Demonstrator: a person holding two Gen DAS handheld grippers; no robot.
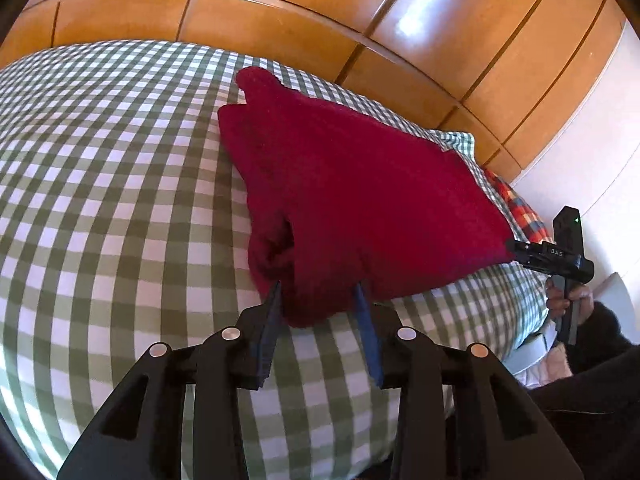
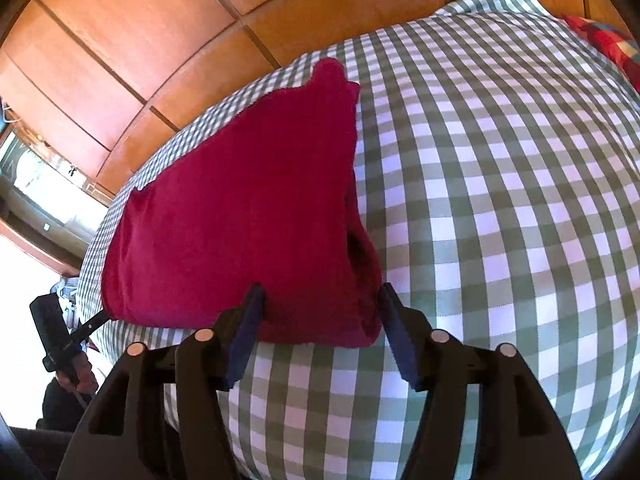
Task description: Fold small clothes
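Note:
A dark red garment [image 1: 352,184] lies folded over on the green-and-white checked bed cover [image 1: 100,200]. My left gripper [image 1: 318,292] has its jaws apart around the garment's near corner, cloth bunched between the blue pads. My right gripper [image 2: 320,296] stands the same way at the other near corner of the red garment [image 2: 248,216], jaws wide with cloth between them. Each gripper shows in the other's view: the right gripper [image 1: 516,250] at the garment's right corner, the left gripper [image 2: 102,316] at its left corner.
Wooden wardrobe panels [image 1: 320,20] rise behind the bed. A red plaid cloth [image 1: 520,208] lies at the bed's far side, also in the right wrist view [image 2: 608,40]. The checked cover [image 2: 500,200] spreads wide to the right. A window [image 2: 24,168] is at the left.

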